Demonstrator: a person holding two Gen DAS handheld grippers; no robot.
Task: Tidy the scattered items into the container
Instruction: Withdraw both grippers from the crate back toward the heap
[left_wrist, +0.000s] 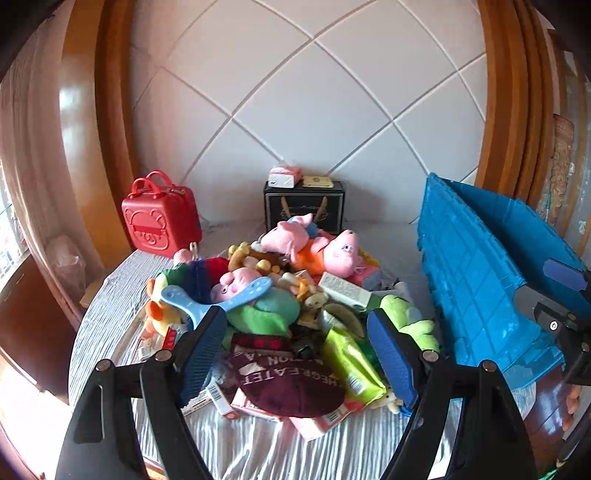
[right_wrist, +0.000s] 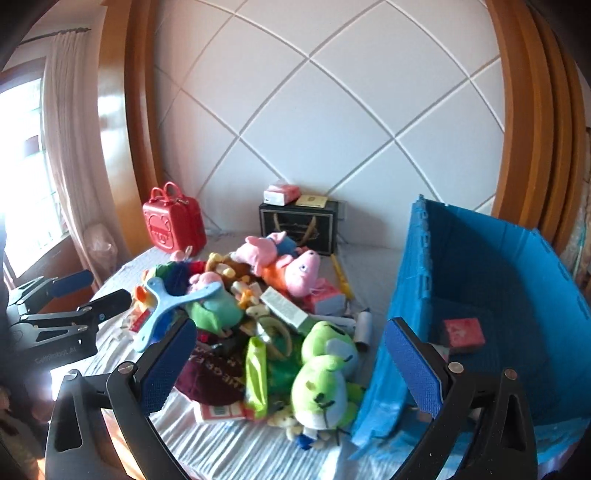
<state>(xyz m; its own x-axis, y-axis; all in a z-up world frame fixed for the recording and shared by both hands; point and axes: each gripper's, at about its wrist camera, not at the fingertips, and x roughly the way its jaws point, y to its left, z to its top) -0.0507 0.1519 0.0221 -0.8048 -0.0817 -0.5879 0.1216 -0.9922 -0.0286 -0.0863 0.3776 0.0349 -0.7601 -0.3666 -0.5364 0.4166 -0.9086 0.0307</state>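
Both my tongs hang over the heap with nothing between their pads: my left tongs (left_wrist: 297, 354) are spread wide above the maroon cap (left_wrist: 291, 387), and my right tongs (right_wrist: 291, 367) are just as released, straddling the green frog plush (right_wrist: 321, 384) and the near wall of the blue crate (right_wrist: 402, 295). The scattered items sit in one tangled pile on the bed (left_wrist: 258, 446); the crate stands just beside the pile on its right, almost empty, with one small red box (right_wrist: 463, 332) on its floor.

The main risk, as I judge it, is the tangle itself. The blue slingshot-shaped toy (left_wrist: 207, 299) lies across the plush toys, and the pink pig plush (left_wrist: 332, 251) rests on top of the others, so pinching one thing low down could drag its neighbours off the bed edge. The green snack packet (left_wrist: 351, 365) is slick and thin; a shallow bite could let it slip mid-carry. My right outer finger stands close against the crate wall, and closing there could snag the wall instead of the frog. The crate's near wall looks bent or leaning, though the lens distortion makes that hard to tell; if it is loose, a dropped toy could push it over. My two tongs also work close together and could collide.
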